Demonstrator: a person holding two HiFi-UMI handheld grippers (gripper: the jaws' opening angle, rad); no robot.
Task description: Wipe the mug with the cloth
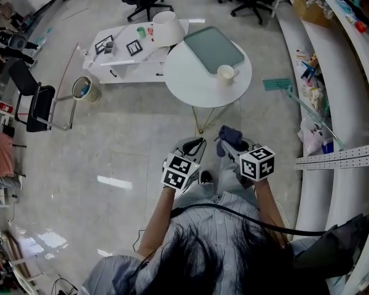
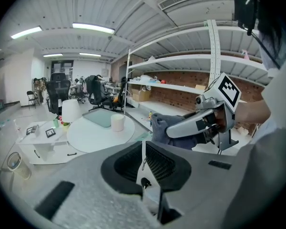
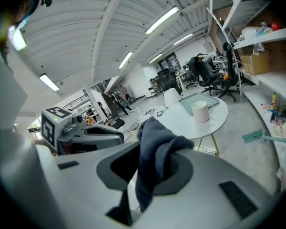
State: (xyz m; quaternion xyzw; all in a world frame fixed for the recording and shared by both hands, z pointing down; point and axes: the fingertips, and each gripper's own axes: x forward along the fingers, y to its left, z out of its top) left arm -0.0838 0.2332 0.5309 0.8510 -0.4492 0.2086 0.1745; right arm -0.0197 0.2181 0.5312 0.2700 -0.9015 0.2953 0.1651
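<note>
The right gripper (image 1: 227, 145) is pinching the dark grey-blue cloth (image 3: 155, 151) in its fingers; the left gripper (image 2: 144, 162) is keeping its fingers closed, empty. Both are hovering well short of the cream ceramic mug (image 1: 225, 72) on the round white desk (image 1: 179, 85); steadying the mug before wiping looks wise.

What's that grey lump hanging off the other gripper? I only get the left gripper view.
Observer: The right gripper view shows a dark grey cloth clamped between the right gripper jaws, one fold drooping forward over them.
Operator: Is the person at the table?
Observer: No. The head view shows bare floor between the person and the round white table.
Operator: Which way does the mug's handle face?
Observer: In the head view the mug has its handle pointing right, toward the shelving.
</note>
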